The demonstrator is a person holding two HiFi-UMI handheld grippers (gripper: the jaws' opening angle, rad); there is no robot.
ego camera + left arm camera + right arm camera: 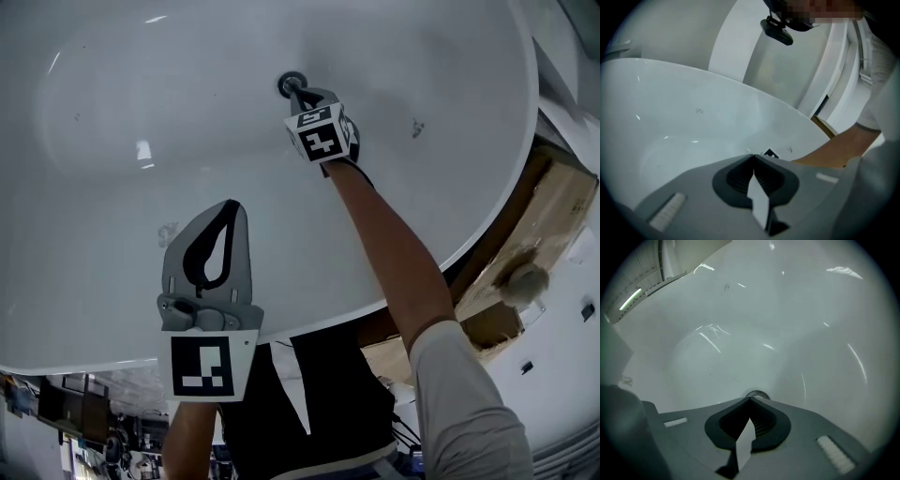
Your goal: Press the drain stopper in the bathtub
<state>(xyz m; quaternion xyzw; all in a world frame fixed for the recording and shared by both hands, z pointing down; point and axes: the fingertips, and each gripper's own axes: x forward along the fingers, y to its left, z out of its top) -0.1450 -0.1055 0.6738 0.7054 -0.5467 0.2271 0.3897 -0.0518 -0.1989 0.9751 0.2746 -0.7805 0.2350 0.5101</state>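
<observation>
Head view looks steeply down into the bathtub; both gripper views share its basin

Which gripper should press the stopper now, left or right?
Right. The right gripper, shut, has its tip at the drain stopper on the bathtub floor. The left gripper hangs by the near rim, well away from it.

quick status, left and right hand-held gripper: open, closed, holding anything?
Left hand-held gripper: closed, empty, held over the bathtub.
Right hand-held gripper: closed, holding nothing, tips at the drain stopper.
</observation>
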